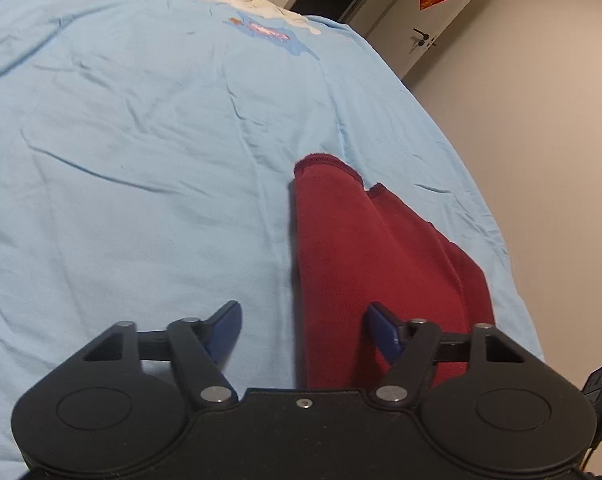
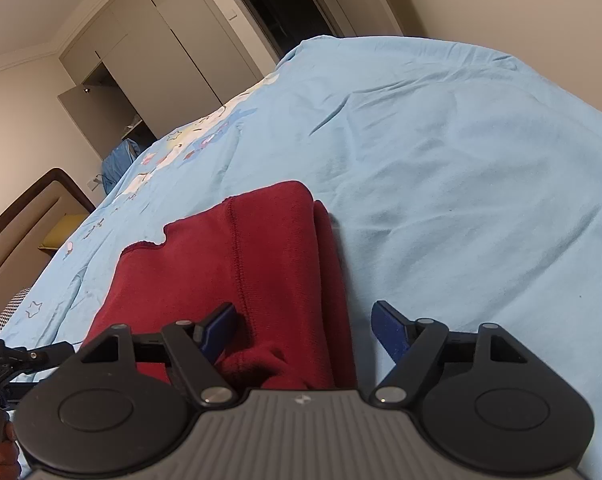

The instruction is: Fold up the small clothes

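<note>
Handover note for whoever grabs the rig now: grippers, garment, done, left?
Left gripper: open, holding nothing, at the near left edge of the dark red garment.
Right gripper: open, holding nothing, over the garment's near right edge.
Garment: on the light blue bedsheet, lying as a narrow, layered strip.
Done: it looks folded lengthwise and released.
Left: probably a crosswise fold, then smoothing.

Left gripper (image 1: 303,330) angled downward, jaws apart, right gripper (image 2: 305,330) likewise, apparently gripping nothing
</note>
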Demonstrator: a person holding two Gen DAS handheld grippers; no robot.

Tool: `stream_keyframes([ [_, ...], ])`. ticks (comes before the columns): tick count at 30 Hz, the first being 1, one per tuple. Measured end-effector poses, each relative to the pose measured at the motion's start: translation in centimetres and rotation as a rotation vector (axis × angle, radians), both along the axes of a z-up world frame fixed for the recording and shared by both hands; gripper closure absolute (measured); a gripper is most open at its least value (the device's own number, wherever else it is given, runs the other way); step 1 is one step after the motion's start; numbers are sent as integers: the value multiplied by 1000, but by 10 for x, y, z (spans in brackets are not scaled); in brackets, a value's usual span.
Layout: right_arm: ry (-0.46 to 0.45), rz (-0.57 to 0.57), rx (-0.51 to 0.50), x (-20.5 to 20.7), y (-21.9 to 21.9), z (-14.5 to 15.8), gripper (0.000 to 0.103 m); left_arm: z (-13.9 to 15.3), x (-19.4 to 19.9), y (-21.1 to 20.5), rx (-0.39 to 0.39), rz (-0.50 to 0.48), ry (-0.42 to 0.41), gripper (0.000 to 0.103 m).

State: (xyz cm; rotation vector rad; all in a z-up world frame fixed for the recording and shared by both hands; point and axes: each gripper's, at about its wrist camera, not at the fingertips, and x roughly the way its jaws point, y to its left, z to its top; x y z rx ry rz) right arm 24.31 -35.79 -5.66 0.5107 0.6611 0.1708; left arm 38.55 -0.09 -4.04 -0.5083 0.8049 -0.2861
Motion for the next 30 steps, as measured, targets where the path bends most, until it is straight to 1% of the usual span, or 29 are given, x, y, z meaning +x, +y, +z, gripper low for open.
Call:
stream_keyframes([
  [1,-3,-1,-3,-1,0,0,27,-3,2,-1,-20,-8,8,45],
  [2,-6,-2,-7,-1,1,-1,29,-5,4,-2,-37,-17,15,53],
  [3,-8,-2,-10,-2,2,-1,29,-8,6,-4,-49,-24,23,59],
  [6,-12,-1,-13,-3,4,-1,35,-11,10,-12,-48,-37,35,64],
  [8,-14,2,-14,-4,5,-2,41,-11,12,-16,-26,-38,39,64],
  [11,-19,10,-13,-5,6,-2,47,-10,14,-21,3,-40,43,64],
  [17,-20,8,-12,-6,7,-2,51,-8,15,-25,33,-41,44,64],
  [22,-18,4,-18,-7,9,-1,55,-4,13,-29,57,-41,40,71],
  [24,-22,4,-23,-8,10,0,59,0,12,-33,78,-44,31,77],
  [26,-29,6,-30,-9,13,2,68,5,10,-37,108,-49,14,79],
  [27,-34,7,-37,-9,15,3,70,9,8,-39,125,-53,1,80],
  [28,-41,9,-50,-10,17,5,75,13,7,-40,139,-55,-11,80],
  [30,-57,13,-84,-11,22,11,79,21,4,-41,154,-58,-40,81],
])
